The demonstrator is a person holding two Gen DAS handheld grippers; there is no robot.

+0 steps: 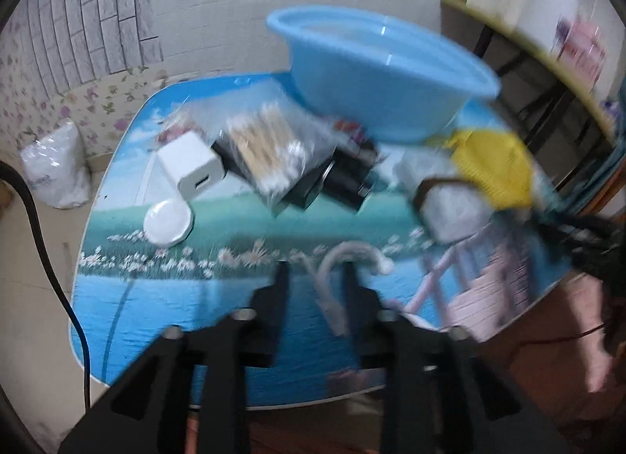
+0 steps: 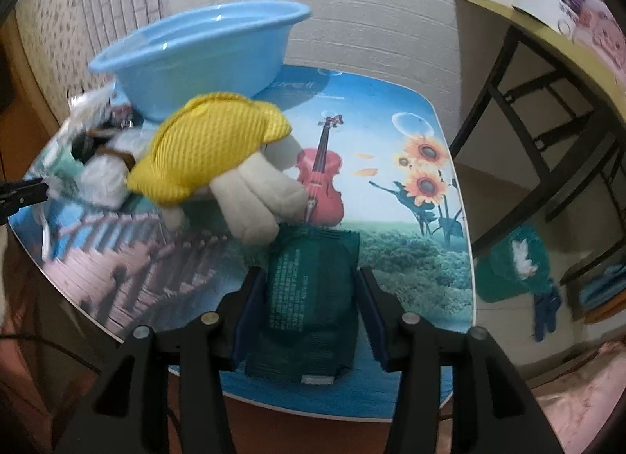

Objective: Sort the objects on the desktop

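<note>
The soft, light dark green sachet [image 2: 313, 297] is bracketed, seemingly ungripped, by the right gripper [image 2: 311, 278], best pinched mid-body; the left gripper [image 1: 315, 278] stands part-open astride a limp white cable [image 1: 332, 286].

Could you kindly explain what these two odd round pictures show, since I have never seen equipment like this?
No robot is here: a person holds a two-finger gripper in each hand, and a fisheye camera on each looks along its fingers, hence the round pictures.

The left wrist view is blurred. The left gripper stands open over a white cable on the printed table. Beyond lie a white charger, a bag of cotton swabs and a blue basin.

In the right wrist view, a dark green packet lies between the fingers of the right gripper; whether the pads press on it I cannot tell. Ahead is a plush toy in yellow.
</note>
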